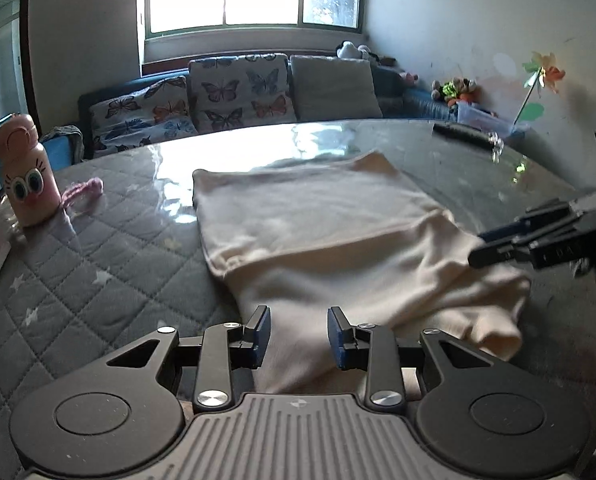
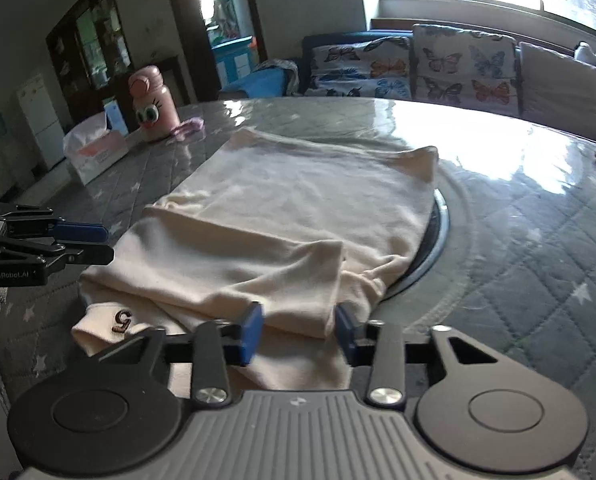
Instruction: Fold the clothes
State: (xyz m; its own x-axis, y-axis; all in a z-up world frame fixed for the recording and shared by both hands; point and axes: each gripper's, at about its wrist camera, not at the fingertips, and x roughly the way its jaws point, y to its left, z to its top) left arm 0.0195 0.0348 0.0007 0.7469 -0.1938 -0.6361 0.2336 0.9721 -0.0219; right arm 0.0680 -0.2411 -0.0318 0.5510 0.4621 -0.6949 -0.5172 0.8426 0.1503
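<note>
A cream garment (image 1: 318,232) lies partly folded on the quilted grey table cover (image 1: 109,264); it also shows in the right wrist view (image 2: 281,208), with a sleeve folded across and a cuff marked with a small dark figure (image 2: 122,320). My left gripper (image 1: 298,334) is open and empty, its fingers over the garment's near edge. My right gripper (image 2: 298,330) is open and empty over the garment's near fold. The right gripper shows in the left wrist view (image 1: 482,246) beside the sleeve. The left gripper shows in the right wrist view (image 2: 107,244) at the garment's left side.
A pink cartoon bottle (image 1: 27,172) and a pink knitted piece (image 1: 85,190) stand at the table's left. A tissue box (image 2: 97,152) sits near them. A dark remote (image 1: 462,134) lies at the far right. A sofa with butterfly cushions (image 1: 237,92) stands behind the table.
</note>
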